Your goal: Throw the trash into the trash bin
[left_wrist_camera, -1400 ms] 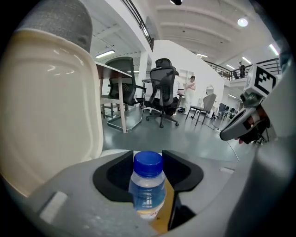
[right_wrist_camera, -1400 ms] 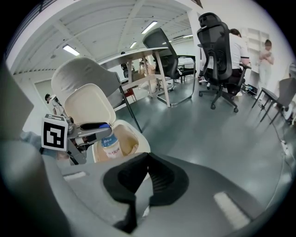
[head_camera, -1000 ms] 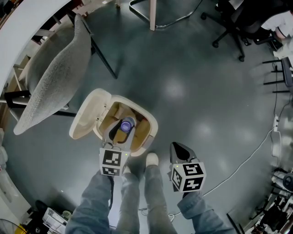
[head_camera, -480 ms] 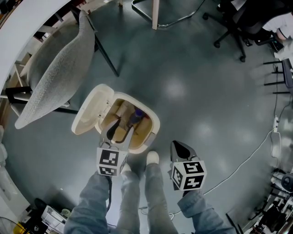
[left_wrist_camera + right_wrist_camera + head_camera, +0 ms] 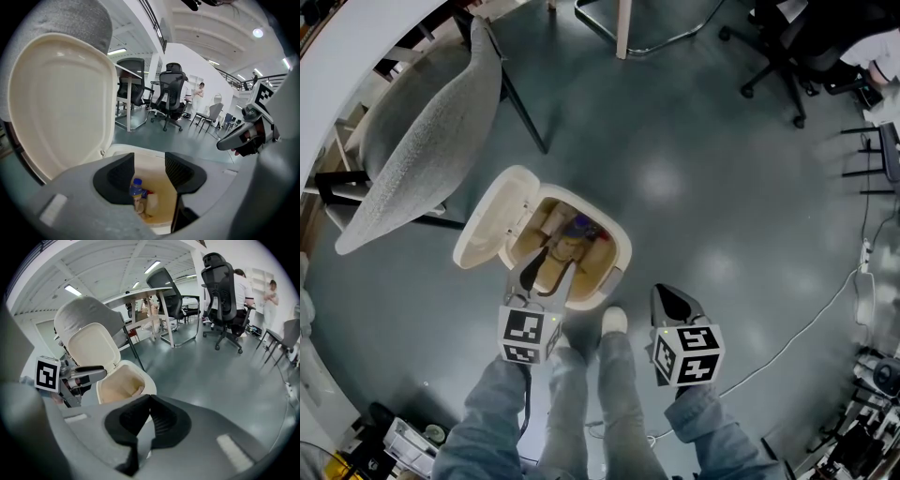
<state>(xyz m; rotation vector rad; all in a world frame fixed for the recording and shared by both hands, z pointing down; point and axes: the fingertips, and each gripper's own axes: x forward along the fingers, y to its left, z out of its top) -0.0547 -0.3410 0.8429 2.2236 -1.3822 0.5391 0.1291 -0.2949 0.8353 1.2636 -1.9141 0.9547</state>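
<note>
The cream trash bin [image 5: 614, 264] stands on the floor with its lid [image 5: 492, 217] swung up. Inside lies a plastic bottle [image 5: 576, 227] with a blue cap, among other scraps; in the left gripper view the bottle [image 5: 136, 188] shows at the bottom of the bin [image 5: 154, 161]. My left gripper [image 5: 547, 271] hangs over the bin's near rim, open and holding nothing [image 5: 149, 171]. My right gripper [image 5: 672, 304] is shut and empty, off to the right of the bin [image 5: 126, 378], with its jaws pressed together [image 5: 149, 400].
A grey padded chair [image 5: 422, 141] stands left of the bin, close behind the lid. A table leg [image 5: 623, 28] and a black office chair [image 5: 783, 52] are farther off. Cables [image 5: 825, 309] run along the right. The person's legs and a white shoe [image 5: 613, 322] are just below the bin.
The bottle left my left gripper and dropped into the bin. The left jaws went from shut on it to open. The right gripper has barely moved.
</note>
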